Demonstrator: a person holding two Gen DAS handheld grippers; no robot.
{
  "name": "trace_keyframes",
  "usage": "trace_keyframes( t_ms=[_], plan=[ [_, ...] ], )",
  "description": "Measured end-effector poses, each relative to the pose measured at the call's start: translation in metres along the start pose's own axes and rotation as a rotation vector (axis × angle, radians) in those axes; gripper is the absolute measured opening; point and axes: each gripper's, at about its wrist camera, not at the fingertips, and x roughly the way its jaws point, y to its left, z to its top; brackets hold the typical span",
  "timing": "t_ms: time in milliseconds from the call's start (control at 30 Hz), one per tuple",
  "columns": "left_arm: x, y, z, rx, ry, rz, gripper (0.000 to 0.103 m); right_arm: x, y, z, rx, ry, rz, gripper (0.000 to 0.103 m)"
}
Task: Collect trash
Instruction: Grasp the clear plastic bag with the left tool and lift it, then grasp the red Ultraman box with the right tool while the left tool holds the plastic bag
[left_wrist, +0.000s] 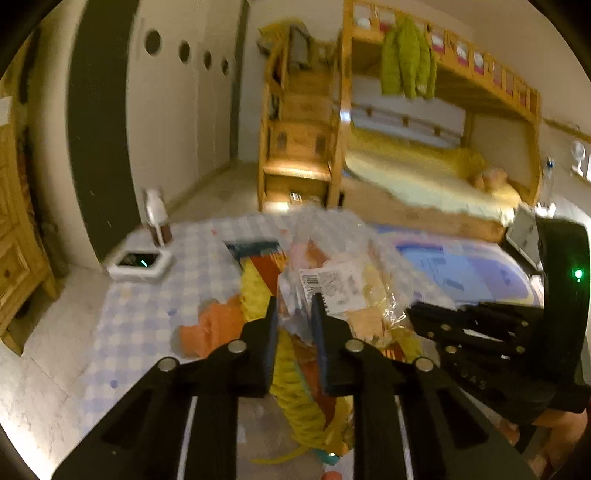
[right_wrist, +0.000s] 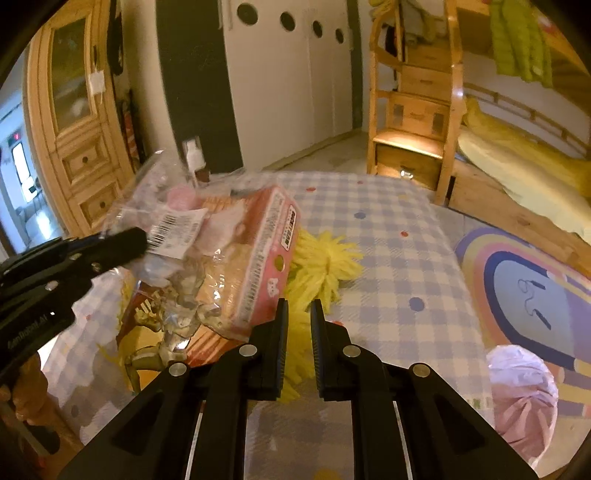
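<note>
My left tool (left_wrist: 294, 308) is clamped on a clear plastic wrapper (left_wrist: 325, 280), lifted just above the checked blanket (left_wrist: 147, 295). A pink snack box (right_wrist: 255, 258) sits inside that wrapper, over the yellow fringe (right_wrist: 321, 266). My right tool (right_wrist: 299, 314) has its fingers close together, whether it's pinching the fringe I can't tell. A pink bag (right_wrist: 524, 391) lies beside the blanket.

— From the left wrist the crinkled clear plastic wrapper with the barcode label (left_wrist: 328, 284) is smeared; its print can't be read.

— Same for the wooden bunk bed (left_wrist: 424, 122), all soft. And the pink cardboard snack box (right_wrist: 258, 258)?

— Half behind the wrapper; its small lettering is too fine.

— The pale pink plastic bag (right_wrist: 524, 398) is cut off at the edge.
</note>
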Motion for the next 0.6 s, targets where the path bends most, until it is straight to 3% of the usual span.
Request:
trace_keyframes(
  t_ms=[100,233,400,500,600],
  plan=[
    [-0.038,0.001,0.003,-0.006,-0.184,0.044,0.013,-0.021,-0.009,0.0,0.06,-0.081,0.019,0.036],
    [-0.063,0.005,0.003,-0.035,-0.291,0.125,0.013,-0.034,-0.01,-0.002,0.084,-0.127,0.068,0.042],
    [-0.068,0.018,-0.003,-0.073,-0.269,0.239,0.013,-0.028,0.009,-0.004,0.029,-0.091,0.114,0.06],
    [-0.067,0.027,-0.004,-0.105,-0.225,0.247,0.013,-0.023,0.022,-0.003,0.003,-0.073,0.126,0.08],
    [-0.067,0.036,-0.006,-0.13,-0.21,0.252,0.013,-0.02,0.034,-0.002,-0.003,-0.066,0.128,0.089]
  ],
)
